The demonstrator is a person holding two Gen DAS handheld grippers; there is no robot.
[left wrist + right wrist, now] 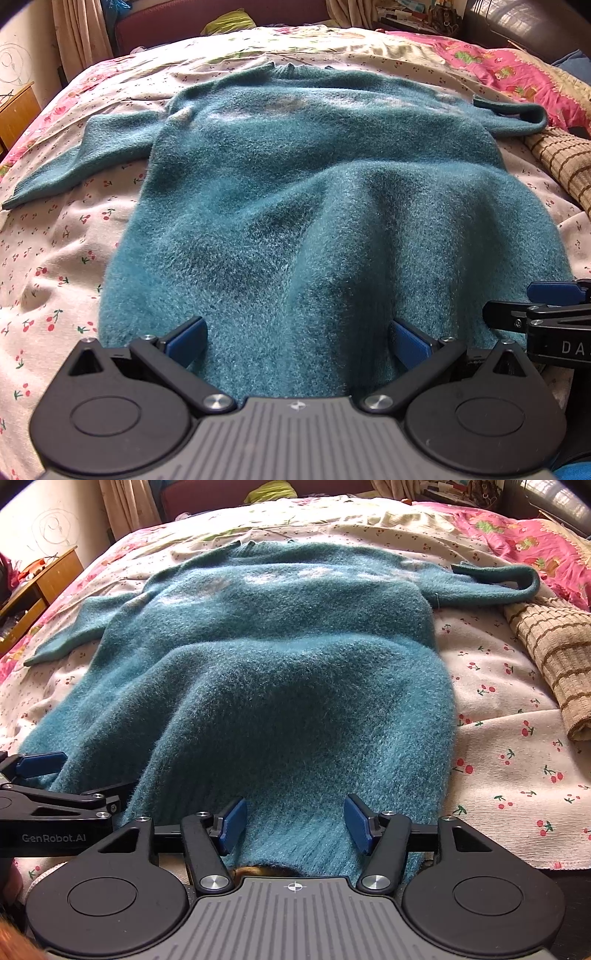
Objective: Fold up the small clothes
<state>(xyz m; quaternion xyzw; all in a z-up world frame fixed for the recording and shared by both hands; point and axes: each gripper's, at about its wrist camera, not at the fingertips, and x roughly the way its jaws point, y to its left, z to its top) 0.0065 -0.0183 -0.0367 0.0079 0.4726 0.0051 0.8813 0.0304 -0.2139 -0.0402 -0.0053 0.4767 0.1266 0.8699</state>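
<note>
A fuzzy teal sweater (295,177) lies face up on the bed, collar far, hem near, both sleeves spread out; it also shows in the right wrist view (280,664). My left gripper (297,341) is open, its blue pads either side of the hem's left part. My right gripper (295,821) is open around the hem's right part, where the ribbed edge bunches between the pads. The hem rises in a hump in front of both grippers. Each gripper shows at the edge of the other's view.
The bed is covered by a white cherry-print sheet (55,258) with a pink floral quilt (517,70) at the far right. A brown striped towel (554,657) lies right of the sweater. A wooden stand (40,583) stands at the left.
</note>
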